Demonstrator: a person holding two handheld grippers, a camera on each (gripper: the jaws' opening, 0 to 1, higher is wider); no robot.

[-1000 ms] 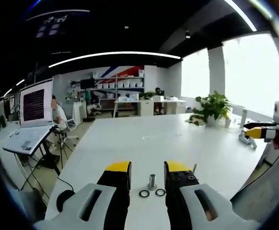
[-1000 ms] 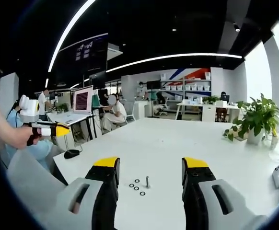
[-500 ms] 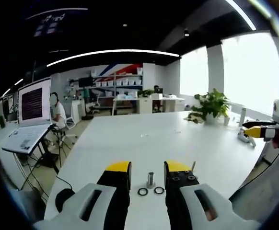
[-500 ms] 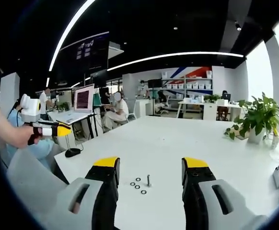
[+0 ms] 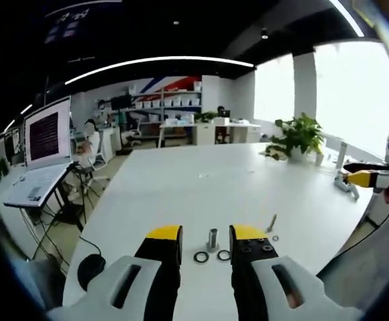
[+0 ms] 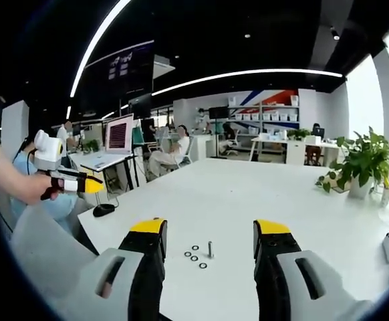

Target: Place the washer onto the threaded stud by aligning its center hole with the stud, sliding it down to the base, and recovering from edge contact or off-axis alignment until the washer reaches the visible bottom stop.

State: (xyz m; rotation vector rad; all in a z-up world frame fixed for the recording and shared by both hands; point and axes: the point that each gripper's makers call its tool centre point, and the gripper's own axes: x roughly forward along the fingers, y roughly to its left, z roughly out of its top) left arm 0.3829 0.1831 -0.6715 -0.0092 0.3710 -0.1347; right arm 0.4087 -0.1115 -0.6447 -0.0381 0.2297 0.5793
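Note:
In the left gripper view a short grey threaded stud point(image 5: 212, 239) stands upright on the white table point(image 5: 201, 194). Two dark washers point(image 5: 201, 257) point(image 5: 224, 255) lie flat just in front of it. My left gripper point(image 5: 206, 233) is open and empty, its yellow-tipped jaws on either side of the stud and short of it. A thinner pin point(image 5: 272, 223) stands to the right. In the right gripper view a thin stud point(image 6: 210, 249) stands beside several loose washers point(image 6: 194, 257). My right gripper point(image 6: 210, 227) is open and empty, held back from them.
A laptop on a stand point(image 5: 41, 144) and a dark mouse point(image 5: 89, 273) are at the table's left end. A potted plant point(image 5: 300, 137) sits far right. A hand holds the other gripper point(image 5: 371, 179) off the right edge. People sit at desks behind.
Both views have shifted slightly with the hands. The studs and washers lie where they were, and both grippers stay open and empty.

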